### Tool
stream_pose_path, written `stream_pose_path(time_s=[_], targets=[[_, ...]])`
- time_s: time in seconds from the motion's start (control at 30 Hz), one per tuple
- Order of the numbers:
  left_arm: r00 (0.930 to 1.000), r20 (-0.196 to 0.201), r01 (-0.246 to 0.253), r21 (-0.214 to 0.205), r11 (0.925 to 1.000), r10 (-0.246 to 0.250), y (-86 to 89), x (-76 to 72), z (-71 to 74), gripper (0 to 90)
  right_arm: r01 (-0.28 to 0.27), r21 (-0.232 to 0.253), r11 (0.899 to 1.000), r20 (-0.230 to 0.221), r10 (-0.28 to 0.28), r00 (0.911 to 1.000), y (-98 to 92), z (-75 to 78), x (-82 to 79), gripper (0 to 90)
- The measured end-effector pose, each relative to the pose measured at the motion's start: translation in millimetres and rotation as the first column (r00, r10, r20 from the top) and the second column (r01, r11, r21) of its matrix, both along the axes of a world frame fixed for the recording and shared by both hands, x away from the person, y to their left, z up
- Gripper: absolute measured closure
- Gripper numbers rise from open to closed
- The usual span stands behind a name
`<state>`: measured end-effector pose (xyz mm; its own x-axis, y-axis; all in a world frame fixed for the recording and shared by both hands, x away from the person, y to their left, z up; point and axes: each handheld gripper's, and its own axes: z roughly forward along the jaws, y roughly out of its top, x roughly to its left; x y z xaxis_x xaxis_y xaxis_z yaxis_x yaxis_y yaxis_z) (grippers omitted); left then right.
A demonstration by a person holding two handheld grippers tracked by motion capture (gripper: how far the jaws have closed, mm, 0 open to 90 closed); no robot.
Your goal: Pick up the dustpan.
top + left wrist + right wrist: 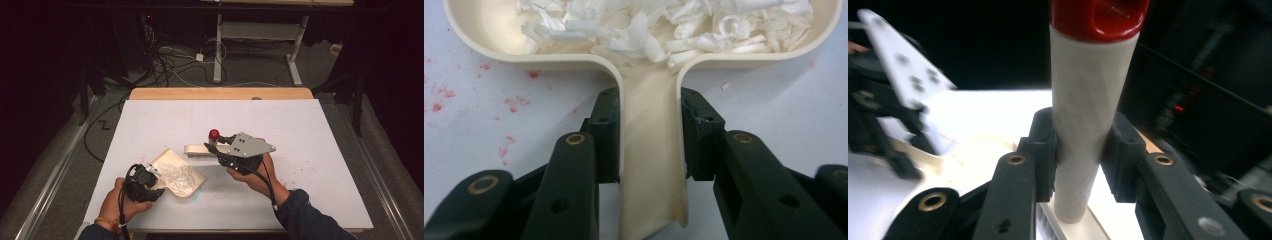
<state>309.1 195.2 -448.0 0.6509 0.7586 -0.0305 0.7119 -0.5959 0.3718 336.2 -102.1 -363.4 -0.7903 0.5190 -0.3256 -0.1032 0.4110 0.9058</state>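
Note:
A cream dustpan (170, 161) lies at the front left of the white table sheet (300, 150), with white paper shreds (181, 179) heaped in it. My left gripper (156, 186) is shut on the pan's flat handle (649, 150), one jaw on each side. The shreds (664, 25) fill the pan just beyond the jaws. My right gripper (216, 146) is shut on the upright white handle (1088, 100) of a hand brush. Its red cap (214, 134) points up and its cream head (199, 150) rests on the sheet behind the pan.
Faint red specks (444, 95) dot the sheet near the dustpan. A bare wooden strip (220, 93) runs along the table's far edge. Beyond it, cables (170, 65) and a desk frame (260, 35) stand on the dark floor.

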Motion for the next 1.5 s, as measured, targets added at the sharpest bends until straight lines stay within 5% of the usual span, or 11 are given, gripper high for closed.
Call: stream_pose_path(time_s=[0.2, 0.43, 0.63, 0.73, 1.23, 1.5], targets=[[1.0000, 0.004, -0.004, 0.000, 1.0000, 0.004, -1.1, -1.0, 4.2, 62.7, 0.075, -0.065, 0.995, -0.014, -0.076, 0.9970, 0.8, -21.3, 1.6, 70.0], [1.0000, 0.004, -0.005, 0.003, 1.0000, 0.005, -2.2, -0.5, 3.7, 62.7, 0.005, -0.078, 0.997, -0.045, -0.009, 0.9989, 11.9, -27.4, -19.2, 70.0], [1.0000, -0.002, -0.003, 0.003, 1.0000, 0.003, -1.8, -0.1, 2.0, 62.7, -0.057, -0.003, 0.998, -0.085, 0.056, 0.9948, 12.0, -15.9, -33.1, 70.0], [1.0000, -0.006, -0.003, 0.003, 1.0000, 0.003, -1.7, 0.0, 1.1, 62.7, -0.045, 0.012, 0.999, -0.067, 0.046, 0.9967, 6.9, -8.2, -34.5, 70.0], [1.0000, -0.002, -0.007, 0.001, 1.0000, 0.007, -1.3, 0.2, -2.8, 62.7, 0.056, 0.061, 0.997, -0.071, -0.051, 0.9962, -42.1, 13.0, -24.8, 70.0], [1.0000, -0.002, -0.008, 0.001, 1.0000, 0.008, -0.7, -0.1, -4.2, 62.7, 0.139, 0.048, 0.989, -0.100, -0.134, 0.9859, -87.9, 11.7, -22.1, 70.0]])
